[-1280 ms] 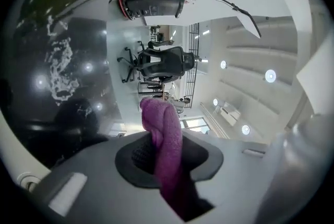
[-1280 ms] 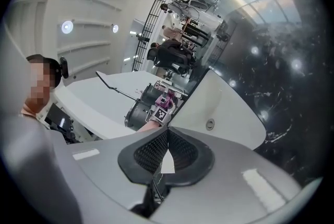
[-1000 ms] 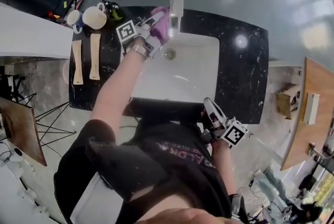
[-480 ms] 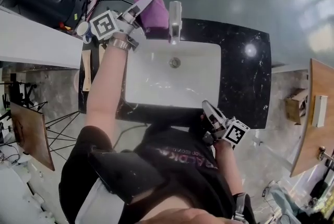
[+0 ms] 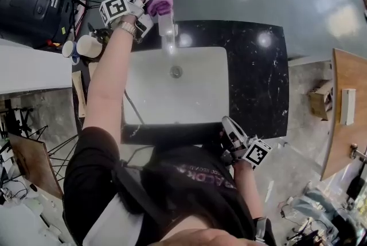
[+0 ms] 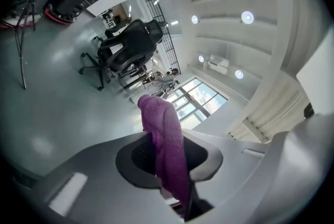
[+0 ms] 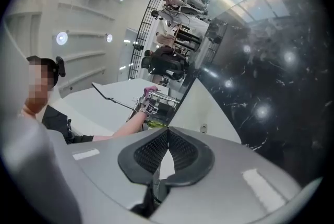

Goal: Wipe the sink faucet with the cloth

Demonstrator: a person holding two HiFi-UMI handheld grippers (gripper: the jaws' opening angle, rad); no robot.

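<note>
Two grippers, two different states.

Left gripper: jaws clamped on the cloth. It is purple. A fold is pinched between the pads and the rest stands up past the tips in a loose bunch. In the left gripper view, only grey floor, an office chair and windows sit behind it.

Right gripper: jaws fully together, the ribbed pads meet and nothing is between them.

Head view, left side:
- The left gripper is up at the back edge of the black counter, marker cube facing the camera.
- The cloth bunch is at the tips, just up-left of the top of the faucet.
- The cloth looks right beside the faucet; I can't tell whether they touch.
- The faucet is chrome, stands at the middle of the back rim, and its spout reaches over the white sink.
- The drain is below the spout and the basin looks bare otherwise.

Head view, right side: the right gripper is well apart from all that. It sits low at the front edge of the counter, near the sink's front right corner and close to the person's torso, with its tips toward the sink.

Two mugs stand on the counter left of the sink, near the outstretched left forearm.

The right gripper view looks across the basin and shows the cloth small and far off, at the back of the counter.
</note>
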